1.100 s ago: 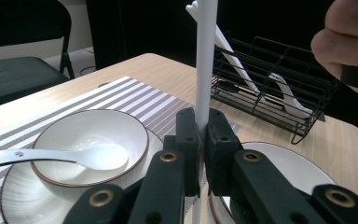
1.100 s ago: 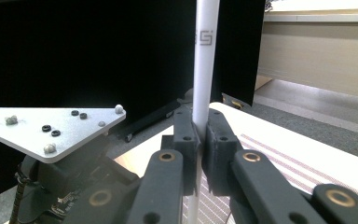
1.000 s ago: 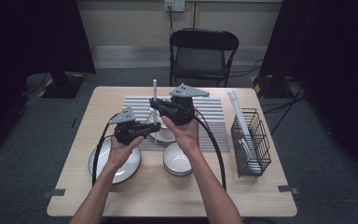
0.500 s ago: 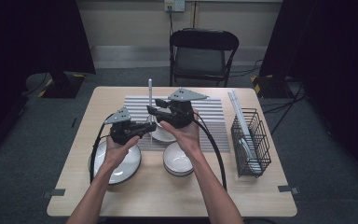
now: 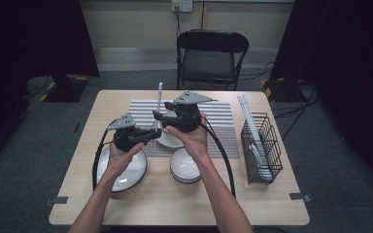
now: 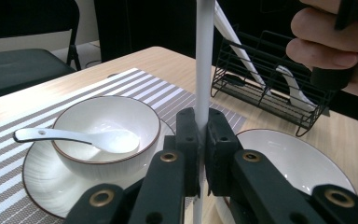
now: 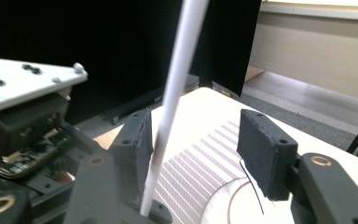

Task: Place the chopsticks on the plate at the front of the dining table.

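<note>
Surface (image 5: 272, 204): light wood, carrying a striped mat (image 5: 223, 114).
Room: dark curtains, folding chair (image 5: 211, 53) behind the mat.
Left hand-held gripper (image 5: 151, 135): clamps the white stick (image 5: 159, 99), upright above the mat.
Right hand-held gripper (image 5: 156, 115): jaws just opening, stick between them, unpressed.

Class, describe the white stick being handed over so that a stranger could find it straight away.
Start at the striped mat on the wooden table. Above its near edge the left gripper clamps a thin white stick. Unlike the sticks leaning in the wire basket, it stands upright in the air.
</note>
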Demonstrator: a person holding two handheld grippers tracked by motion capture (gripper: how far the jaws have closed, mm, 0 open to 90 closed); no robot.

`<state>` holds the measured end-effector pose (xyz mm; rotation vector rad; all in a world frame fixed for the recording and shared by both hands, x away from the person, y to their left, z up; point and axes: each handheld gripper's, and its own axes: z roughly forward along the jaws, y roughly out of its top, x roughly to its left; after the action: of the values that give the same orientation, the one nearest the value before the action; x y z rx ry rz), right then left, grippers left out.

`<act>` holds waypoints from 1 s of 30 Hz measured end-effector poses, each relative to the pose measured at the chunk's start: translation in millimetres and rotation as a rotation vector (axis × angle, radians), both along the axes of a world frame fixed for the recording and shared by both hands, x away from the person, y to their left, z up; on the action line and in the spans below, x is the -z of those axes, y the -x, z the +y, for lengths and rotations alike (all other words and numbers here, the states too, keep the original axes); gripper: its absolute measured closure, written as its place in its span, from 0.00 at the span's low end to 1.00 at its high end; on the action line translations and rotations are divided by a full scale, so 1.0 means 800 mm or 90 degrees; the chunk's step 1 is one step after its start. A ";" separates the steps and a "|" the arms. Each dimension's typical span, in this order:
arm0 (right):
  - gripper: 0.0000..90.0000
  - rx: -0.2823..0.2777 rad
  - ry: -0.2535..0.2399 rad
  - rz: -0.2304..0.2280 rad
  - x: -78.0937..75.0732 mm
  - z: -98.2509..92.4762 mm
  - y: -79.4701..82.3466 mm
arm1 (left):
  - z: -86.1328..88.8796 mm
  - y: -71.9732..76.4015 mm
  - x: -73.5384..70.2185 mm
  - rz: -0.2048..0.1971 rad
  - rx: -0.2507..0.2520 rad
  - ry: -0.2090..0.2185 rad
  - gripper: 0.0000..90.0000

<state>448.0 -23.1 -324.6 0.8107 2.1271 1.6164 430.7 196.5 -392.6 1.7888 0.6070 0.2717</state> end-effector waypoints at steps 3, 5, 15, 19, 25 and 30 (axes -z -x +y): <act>0.48 -0.002 0.000 0.009 0.002 -0.003 -0.003 | 0.002 0.000 -0.001 -0.001 -0.001 -0.013 0.95; 0.48 0.005 0.000 0.004 0.003 -0.004 -0.002 | 0.003 0.000 0.000 0.003 0.002 -0.013 0.95; 0.47 0.020 -0.005 0.005 0.007 -0.009 -0.007 | 0.006 0.001 -0.001 0.001 0.008 -0.007 0.95; 0.47 0.035 -0.005 -0.002 0.011 -0.012 -0.006 | 0.005 0.000 0.002 0.009 0.010 0.004 0.95; 0.49 0.049 0.003 -0.003 0.018 -0.019 -0.007 | -0.001 0.001 0.004 0.011 0.014 -0.004 0.95; 0.50 0.053 0.004 -0.001 0.021 -0.024 -0.009 | 0.001 0.000 0.005 0.014 0.016 0.001 0.95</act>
<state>454.8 -42.6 -341.2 0.8826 2.0675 1.5678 430.8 197.3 -396.4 1.7992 0.5994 0.2339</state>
